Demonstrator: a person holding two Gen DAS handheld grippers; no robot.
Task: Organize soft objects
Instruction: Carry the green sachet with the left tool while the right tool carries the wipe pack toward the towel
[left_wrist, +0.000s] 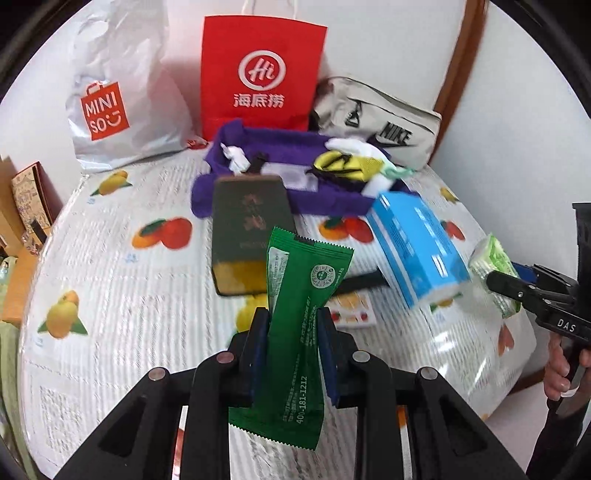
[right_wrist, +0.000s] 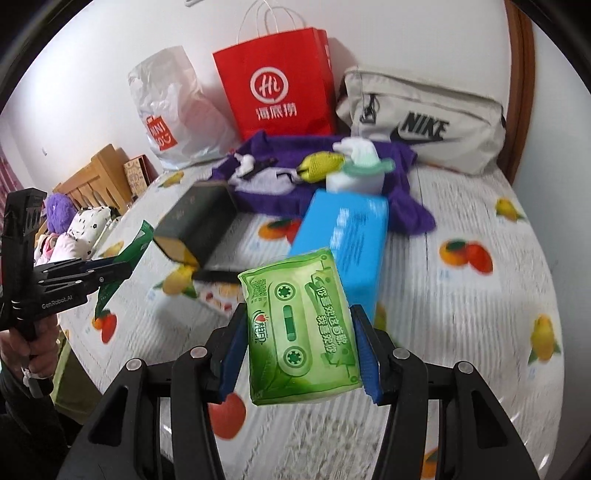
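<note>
My left gripper is shut on a long dark green sachet, held above the bed; the sachet shows again as a green strip in the right wrist view, clamped in the left gripper. My right gripper is shut on a light green tissue pack with a cassette print, also lifted off the bed. In the left wrist view the right gripper holds that pack at the far right. A blue tissue box and a dark box lie on the fruit-print sheet.
A purple cloth tray at the back holds a yellow item and white pieces. Behind it stand a red paper bag, a white Miniso bag and a beige Nike pouch. A wooden headboard edge runs at the right.
</note>
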